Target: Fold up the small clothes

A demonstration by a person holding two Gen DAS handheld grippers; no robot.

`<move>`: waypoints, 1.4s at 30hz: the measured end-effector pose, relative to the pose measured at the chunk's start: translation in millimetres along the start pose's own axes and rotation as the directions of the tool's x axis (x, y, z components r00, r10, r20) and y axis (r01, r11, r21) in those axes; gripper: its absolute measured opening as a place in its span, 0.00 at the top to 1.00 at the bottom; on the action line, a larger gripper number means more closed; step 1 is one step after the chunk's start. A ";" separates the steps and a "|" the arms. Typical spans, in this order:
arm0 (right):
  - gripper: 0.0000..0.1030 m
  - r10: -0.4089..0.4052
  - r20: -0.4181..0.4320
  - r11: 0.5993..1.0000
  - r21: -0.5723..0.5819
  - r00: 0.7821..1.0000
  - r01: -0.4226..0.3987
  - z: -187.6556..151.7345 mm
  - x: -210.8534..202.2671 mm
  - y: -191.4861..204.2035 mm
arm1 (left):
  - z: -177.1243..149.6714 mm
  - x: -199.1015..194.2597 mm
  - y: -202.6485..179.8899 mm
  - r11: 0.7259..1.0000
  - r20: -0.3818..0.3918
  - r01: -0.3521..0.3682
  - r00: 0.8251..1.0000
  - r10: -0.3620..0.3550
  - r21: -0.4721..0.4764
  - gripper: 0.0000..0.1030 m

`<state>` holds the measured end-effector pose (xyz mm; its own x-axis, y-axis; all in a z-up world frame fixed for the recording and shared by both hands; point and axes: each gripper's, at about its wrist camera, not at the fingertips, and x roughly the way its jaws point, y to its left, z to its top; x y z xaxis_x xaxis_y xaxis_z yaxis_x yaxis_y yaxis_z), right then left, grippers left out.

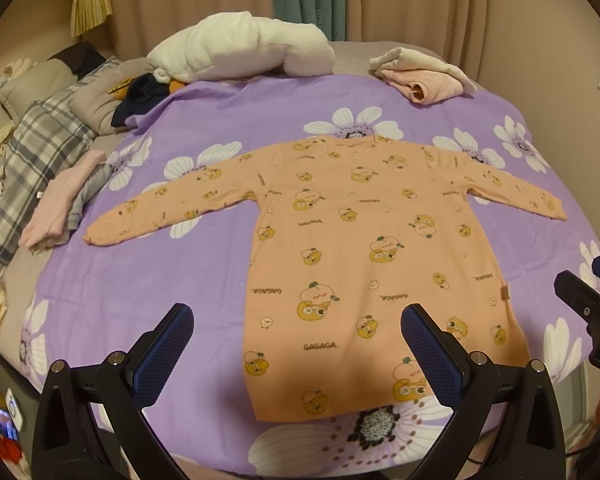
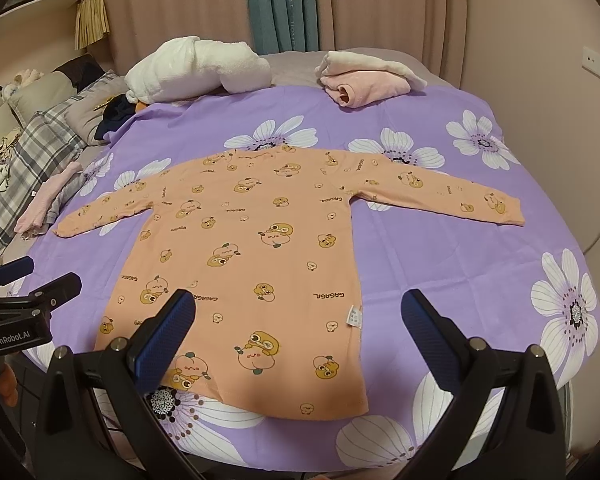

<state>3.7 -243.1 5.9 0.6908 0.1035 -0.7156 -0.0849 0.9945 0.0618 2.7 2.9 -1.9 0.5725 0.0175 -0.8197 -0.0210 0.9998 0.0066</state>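
Observation:
An orange long-sleeved child's top point(image 1: 364, 248) with cartoon prints lies flat on the purple flowered sheet point(image 1: 148, 280), both sleeves spread out, hem toward me. It also shows in the right wrist view point(image 2: 252, 256). My left gripper point(image 1: 296, 320) is open and empty, hovering above the hem's left part. My right gripper point(image 2: 298, 308) is open and empty, above the hem's right part near a white label point(image 2: 355, 315). Each gripper shows at the edge of the other's view: the right one point(image 1: 592, 304), the left one point(image 2: 28, 292).
A white fluffy blanket point(image 1: 240, 50) and a pink and cream folded pile point(image 1: 420, 72) lie at the far edge. Pink and grey folded clothes point(image 1: 60, 204) lie at the left, by plaid bedding point(image 1: 32, 152) and a pillow. Curtains hang behind.

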 end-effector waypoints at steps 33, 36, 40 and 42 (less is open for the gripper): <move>0.00 -0.044 -0.032 0.998 -0.048 0.999 0.042 -2.2 3.1 4.7 | -1.5 -0.2 0.5 1.000 0.025 0.021 0.999 -0.021 -0.014 0.01; 0.00 -0.045 -0.033 0.998 -0.049 0.998 0.043 -1.8 3.0 4.3 | -2.4 2.1 1.0 0.999 0.021 0.035 0.999 -0.035 -0.020 0.01; 0.00 0.005 -0.016 1.000 0.021 1.000 -0.005 -1.2 8.2 -6.7 | -1.9 16.1 6.5 0.993 0.003 0.103 0.995 -0.103 -0.064 0.01; 0.00 0.078 -0.004 0.992 0.102 0.997 -0.077 0.2 16.0 -22.9 | -1.4 29.1 8.8 0.980 -0.016 0.154 0.987 -0.158 -0.127 0.01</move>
<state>16.9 -264.2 -6.8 0.6795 0.1807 -0.7111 -0.0644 0.9801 0.1876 18.0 12.1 -26.4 0.5551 -0.1407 -0.8198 -0.0361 0.9806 -0.1928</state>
